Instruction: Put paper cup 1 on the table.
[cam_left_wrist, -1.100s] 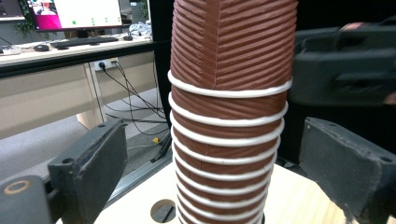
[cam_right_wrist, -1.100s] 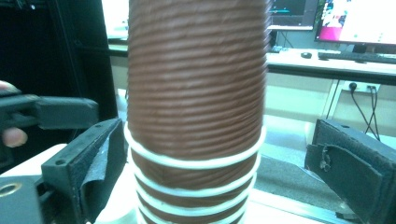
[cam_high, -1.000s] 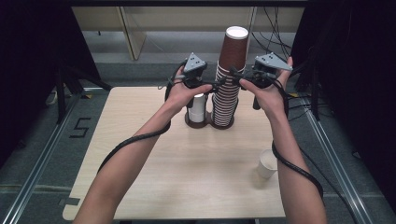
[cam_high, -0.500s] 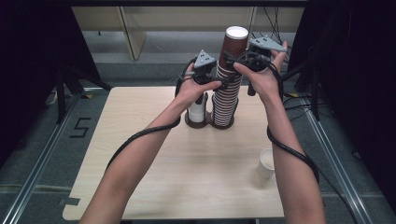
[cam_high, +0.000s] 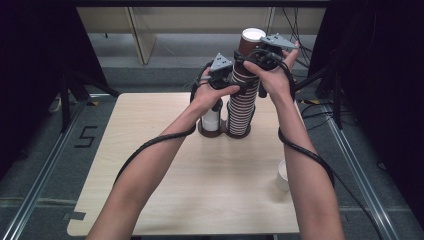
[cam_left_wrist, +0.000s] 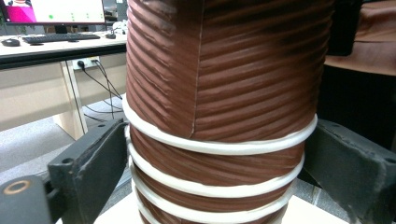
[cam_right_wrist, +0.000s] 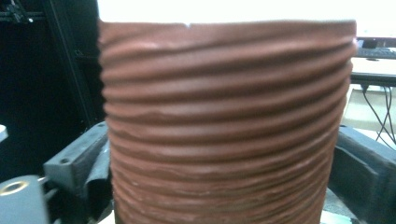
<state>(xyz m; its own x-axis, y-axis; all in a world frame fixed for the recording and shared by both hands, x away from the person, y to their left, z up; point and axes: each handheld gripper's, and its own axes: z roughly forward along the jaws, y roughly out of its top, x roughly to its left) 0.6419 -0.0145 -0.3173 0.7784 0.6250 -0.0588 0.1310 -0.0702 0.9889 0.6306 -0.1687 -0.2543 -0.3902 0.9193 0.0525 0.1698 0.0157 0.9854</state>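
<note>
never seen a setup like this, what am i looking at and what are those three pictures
A person sits at a wooden table and works with a hand-held grasping tool in each hand. The high view looks down from above; the two close-ups come from cameras riding on each tool, looking along its black jaws.

On the table stands a tall stack of brown ribbed cups, a shorter stack beside it, and a single white cup near the right edge.

The left tool has its jaws around the tall stack partway up, at the white rims. The right tool grips the top cup, its jaws having just closed in, likely to pull it off.
</note>
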